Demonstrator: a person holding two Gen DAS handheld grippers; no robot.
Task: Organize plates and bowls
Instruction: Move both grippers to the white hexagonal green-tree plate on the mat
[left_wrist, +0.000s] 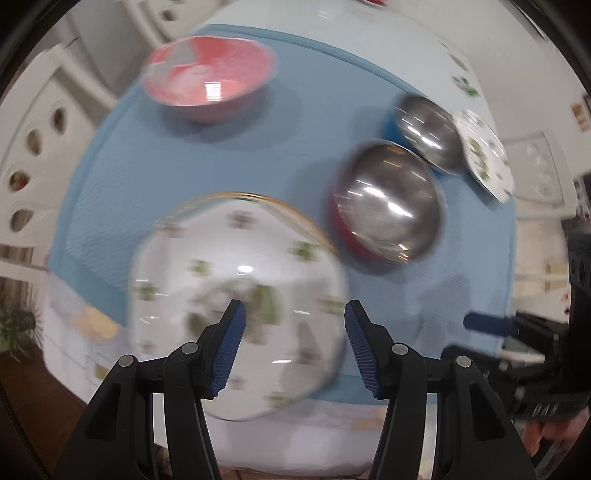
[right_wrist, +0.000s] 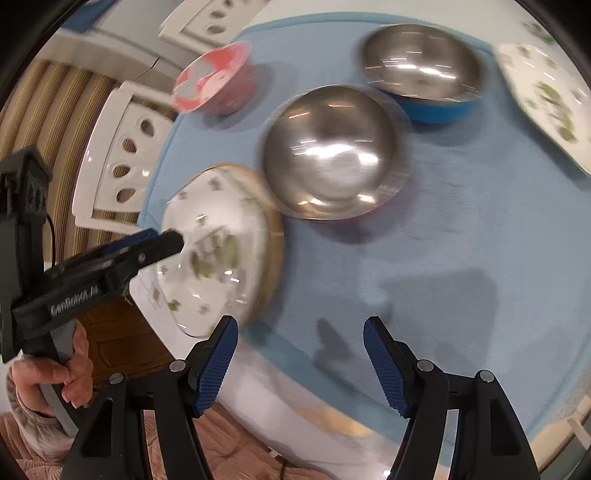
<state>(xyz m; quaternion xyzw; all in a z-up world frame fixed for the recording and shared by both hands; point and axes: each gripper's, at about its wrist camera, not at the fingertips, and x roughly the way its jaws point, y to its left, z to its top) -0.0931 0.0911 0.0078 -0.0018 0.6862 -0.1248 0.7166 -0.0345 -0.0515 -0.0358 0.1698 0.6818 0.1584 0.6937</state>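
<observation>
Floral plate (left_wrist: 236, 295) sits lower centre of my left view, on the blue mat (left_wrist: 155, 166), near the table's front edge. My left claw (left_wrist: 293, 347) hovers over it, wide apart, empty; probably lining up for its rim. Red-based steel bowl (left_wrist: 388, 203) lies right of it, blue-based one (left_wrist: 424, 133) beyond, pink bowl (left_wrist: 208, 79) upper left. Right claw (right_wrist: 301, 362) wide, empty, over bare mat.

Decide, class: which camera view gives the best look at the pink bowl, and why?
The left wrist view shows the pink bowl best: its whole rim and inside face the camera, though blurred. In the right wrist view the same bowl sits far off near the mat's edge, smaller, tilted away and more smeared.
</observation>
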